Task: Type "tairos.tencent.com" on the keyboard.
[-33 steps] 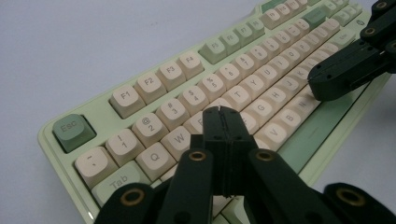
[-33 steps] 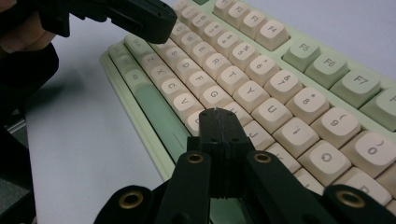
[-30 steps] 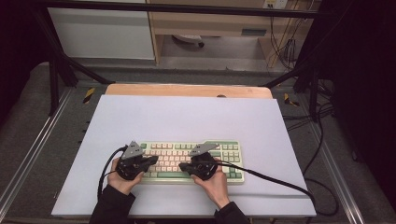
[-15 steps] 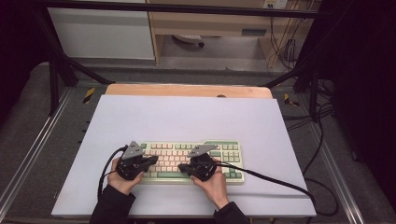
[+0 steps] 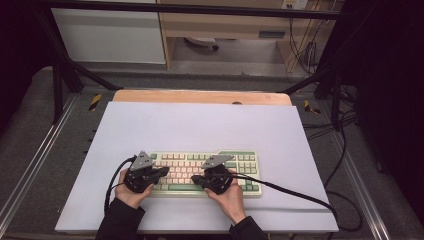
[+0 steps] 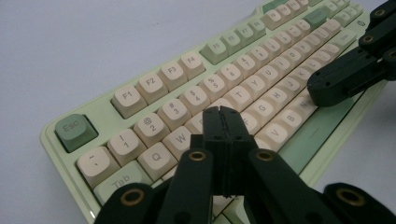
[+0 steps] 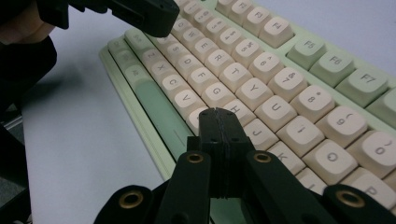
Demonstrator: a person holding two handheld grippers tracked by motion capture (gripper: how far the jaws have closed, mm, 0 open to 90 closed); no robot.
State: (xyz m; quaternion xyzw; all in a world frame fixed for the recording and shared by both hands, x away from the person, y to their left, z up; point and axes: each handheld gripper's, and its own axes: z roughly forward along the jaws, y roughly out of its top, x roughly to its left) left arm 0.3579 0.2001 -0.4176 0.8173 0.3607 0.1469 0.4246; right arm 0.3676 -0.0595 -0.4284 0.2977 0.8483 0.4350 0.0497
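Observation:
A pale green keyboard (image 5: 240, 165) with cream keys lies near the front of the white table top (image 5: 200, 125). My left gripper (image 5: 164, 171) hovers over the keyboard's left half, its jaws pressed together with nothing between them. In the left gripper view the left gripper (image 6: 223, 111) tips sit above the keyboard (image 6: 140, 88) around the W and E keys. My right gripper (image 5: 194, 179) is shut too, over the middle keys. In the right gripper view the right gripper (image 7: 217, 112) tips rest by the H key of the keyboard (image 7: 299, 56).
A wooden strip (image 5: 200, 96) runs along the table's far edge. Black cables (image 5: 290, 192) trail from both grippers across the front of the table. Metal frame posts (image 5: 60, 85) stand at the sides, and a cabinet (image 5: 110, 30) behind.

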